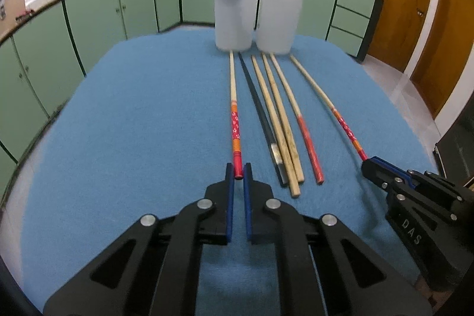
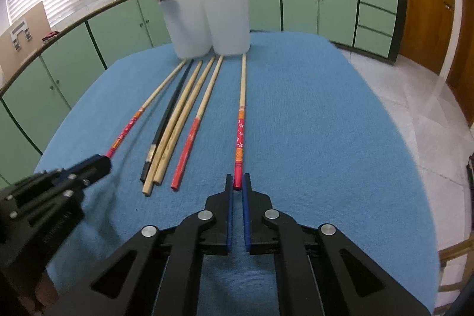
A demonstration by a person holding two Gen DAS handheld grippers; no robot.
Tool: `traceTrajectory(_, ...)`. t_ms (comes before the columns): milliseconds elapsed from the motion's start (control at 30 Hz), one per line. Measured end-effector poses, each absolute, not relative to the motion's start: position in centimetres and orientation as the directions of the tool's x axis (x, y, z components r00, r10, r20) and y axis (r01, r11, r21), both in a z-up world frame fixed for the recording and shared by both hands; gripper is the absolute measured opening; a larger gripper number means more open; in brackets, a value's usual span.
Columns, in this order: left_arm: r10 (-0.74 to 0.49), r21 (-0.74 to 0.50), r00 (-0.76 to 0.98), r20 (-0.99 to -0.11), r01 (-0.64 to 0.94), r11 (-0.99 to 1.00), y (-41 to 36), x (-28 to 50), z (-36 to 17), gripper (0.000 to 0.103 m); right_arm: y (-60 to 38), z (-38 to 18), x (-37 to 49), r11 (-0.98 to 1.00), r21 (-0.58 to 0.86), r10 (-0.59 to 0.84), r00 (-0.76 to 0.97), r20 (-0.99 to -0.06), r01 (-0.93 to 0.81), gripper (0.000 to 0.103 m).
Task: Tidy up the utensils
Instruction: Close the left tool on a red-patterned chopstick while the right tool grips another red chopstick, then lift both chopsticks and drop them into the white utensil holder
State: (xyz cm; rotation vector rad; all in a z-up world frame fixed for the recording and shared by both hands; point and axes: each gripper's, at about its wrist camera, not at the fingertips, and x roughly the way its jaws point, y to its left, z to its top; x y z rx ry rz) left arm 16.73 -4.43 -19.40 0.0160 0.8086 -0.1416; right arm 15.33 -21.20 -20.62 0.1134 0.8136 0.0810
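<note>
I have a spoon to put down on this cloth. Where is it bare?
Bare blue cloth lies left of the left tongs' floral chopstick, and more right of the right tongs' floral chopstick. Crowded: the loose chopsticks between them, running to the two white cups.

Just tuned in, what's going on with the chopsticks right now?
Both grippers have each pinched one of the matching flower-patterned chopsticks by its red end. The left gripper is shut on the leftmost chopstick, the right gripper on the rightmost one. Four more chopsticks lie between them on the blue cloth. Two white holders at the far edge each hold one chopstick already.
</note>
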Motion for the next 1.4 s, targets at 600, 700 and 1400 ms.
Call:
traceTrajectory(600, -0.11, 0.0, 0.858, -0.502, 0.127, 0.992, -3.4, 15.4, -8.0, 0.005, -23.5, -9.9, 14.2, 0.999, 0.02, 0.046, 0.84, -0.54, -0.042, 0.005)
traceTrajectory(700, -0.128, -0.018, 0.872, -0.472, 0.136, 0.991, -3.4, 16.0, -6.4, 0.005, -24.1, -8.3, 14.8, 0.999, 0.024, 0.054, 0.852, -0.52, -0.049, 0.005)
traceTrajectory(1400, -0.227, -0.104, 0.906, -0.358, 0.203, 0.974, -3.2, 20.1, 0.6, 0.005, -24.8, -0.3, 19.2, 0.966, 0.094, 0.256, 0.844, -0.472, -0.24, 0.005)
